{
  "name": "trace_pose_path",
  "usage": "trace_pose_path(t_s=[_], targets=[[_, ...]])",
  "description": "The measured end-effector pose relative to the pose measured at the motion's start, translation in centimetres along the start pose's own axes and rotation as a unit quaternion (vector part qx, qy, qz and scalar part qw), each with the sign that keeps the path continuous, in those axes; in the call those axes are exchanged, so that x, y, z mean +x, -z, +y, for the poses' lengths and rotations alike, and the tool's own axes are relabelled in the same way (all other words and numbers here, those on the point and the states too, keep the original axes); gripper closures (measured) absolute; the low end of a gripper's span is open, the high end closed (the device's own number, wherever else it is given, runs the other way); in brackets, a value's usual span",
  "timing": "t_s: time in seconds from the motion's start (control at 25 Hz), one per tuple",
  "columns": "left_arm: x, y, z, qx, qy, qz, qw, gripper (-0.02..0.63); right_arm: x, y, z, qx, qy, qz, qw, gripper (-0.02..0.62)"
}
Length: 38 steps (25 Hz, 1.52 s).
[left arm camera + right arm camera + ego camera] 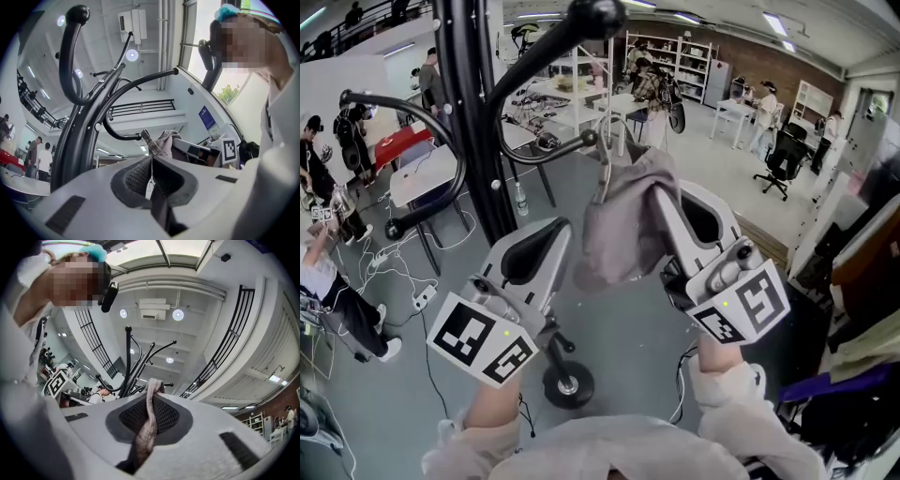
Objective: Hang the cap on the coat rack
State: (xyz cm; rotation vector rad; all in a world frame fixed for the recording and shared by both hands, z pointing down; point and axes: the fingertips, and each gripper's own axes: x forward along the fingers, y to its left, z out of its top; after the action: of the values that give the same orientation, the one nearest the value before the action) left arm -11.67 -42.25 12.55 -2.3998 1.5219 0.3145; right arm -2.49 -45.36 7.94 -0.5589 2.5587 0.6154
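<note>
cap [623, 220] hangs gripped between two tools. the left tool [565, 228] is clenched on its edge at 9 o'clock and the right tool [667, 202] is clenched on the edge at 3 o'clock. in the right gripper view a rolled fold of cloth runs up between the dark pads [164, 416] and is squeezed flat there. in the left gripper view the pads [136, 180] meet on only a thin sliver of cloth.

holding it from both sides probably keeps the soft cloth from collapsing into a lump. it also leaves the strap [603, 169] on top, where a hook can catch it. both tools tilt upward, which suits an offer to the rack, not a set-down.

the cap is pale grey-brown, limp and creased, and it sags in a loose drape between the tools. no stiff shape shows. the narrow strap stands up at its 12 o'clock.

just beside the strap's top, at about 11 o'clock of the cap, is the tip of a short curved hook [572, 145]. whether the two touch i cannot tell. the cap is not yet hung, since its weight is plainly on the tools.

the hook springs from the black rack [473, 122], at 10 o'clock of the cap. a longer arm with a ball end is at 12 o'clock, higher up. the rack's round foot [567, 384] sits on the floor at 6 o'clock.
</note>
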Motion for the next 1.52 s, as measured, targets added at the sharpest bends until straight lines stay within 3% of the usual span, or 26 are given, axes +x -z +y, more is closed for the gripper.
trace_pose_path(t_s=[0.48, 1.52], targets=[[-0.7, 0.9, 1.5, -0.009, -0.019, -0.002, 0.9998, 0.588, 1.4, 0.3, 0.4, 0.002, -0.027, -0.015, 1.000, 0.584], [-3.3, 3.0, 3.3, -0.023, -0.059, 0.021, 0.9977, 0.588, 3.8, 4.3, 2.3, 0.058, -0.052, -0.009, 0.997, 0.584]])
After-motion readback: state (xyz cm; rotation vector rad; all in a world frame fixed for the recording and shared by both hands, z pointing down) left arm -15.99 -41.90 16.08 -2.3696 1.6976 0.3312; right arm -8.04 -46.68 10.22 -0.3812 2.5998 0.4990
